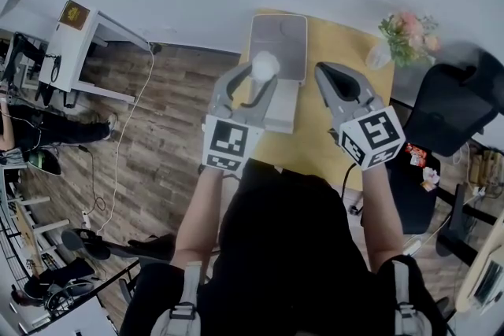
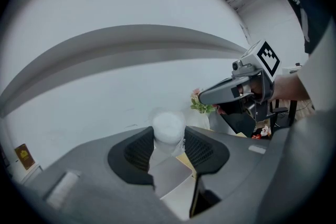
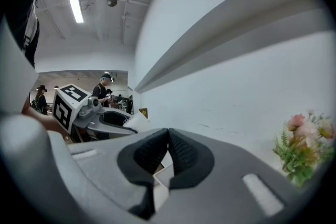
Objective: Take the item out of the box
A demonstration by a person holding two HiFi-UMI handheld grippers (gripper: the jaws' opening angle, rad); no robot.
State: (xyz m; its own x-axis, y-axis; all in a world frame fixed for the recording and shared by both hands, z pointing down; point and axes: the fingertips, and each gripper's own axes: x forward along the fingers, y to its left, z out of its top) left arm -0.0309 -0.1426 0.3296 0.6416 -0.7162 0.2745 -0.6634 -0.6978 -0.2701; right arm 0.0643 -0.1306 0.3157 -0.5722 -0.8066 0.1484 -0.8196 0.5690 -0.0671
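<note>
My left gripper point(image 1: 263, 76) is shut on a round white item point(image 1: 264, 67) in clear wrap and holds it in the air above the grey box point(image 1: 280, 34). In the left gripper view the white item point(image 2: 169, 127) sits between the two ribbed pads point(image 2: 137, 152), with the open grey box point(image 2: 173, 178) below them. My right gripper point(image 1: 325, 73) hangs beside it over the yellow table point(image 1: 342, 47), shut, with nothing between its pads point(image 3: 181, 152). The right gripper view also shows the left gripper point(image 3: 107, 117) and the white item point(image 3: 137, 123) at the left.
A vase of pink flowers point(image 1: 408, 34) stands at the table's far right corner. A black chair point(image 1: 453, 102) is right of the table. A white wall runs just behind the table. Left of it lie wooden floor, a white stand point(image 1: 75, 51) and cables.
</note>
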